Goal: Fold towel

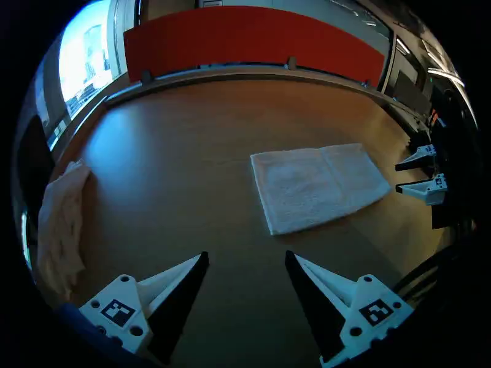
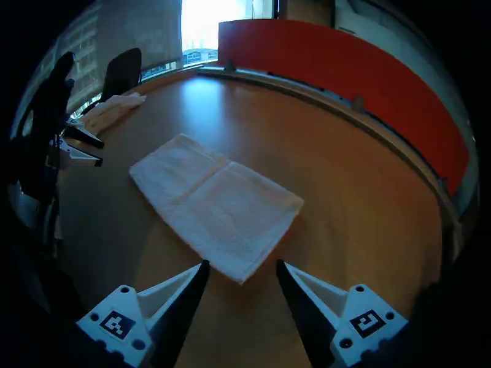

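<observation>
A white towel (image 1: 318, 184) lies folded flat on the wooden table (image 1: 184, 159). In the left gripper view my left gripper (image 1: 247, 260) is open and empty, hovering above the table well short of the towel's near corner. My right gripper (image 1: 422, 175) appears at the far right, just past the towel's right edge, open. In the right gripper view the towel (image 2: 215, 205) lies straight ahead, its near corner just in front of my open, empty right gripper (image 2: 240, 267). The left gripper (image 2: 86, 150) is at the far left, beyond the towel.
A second crumpled white cloth (image 1: 60, 227) hangs at the table's left edge, seen also as a cloth (image 2: 113, 110) near a dark chair (image 2: 121, 73). A red partition (image 1: 251, 38) runs along the table's far edge.
</observation>
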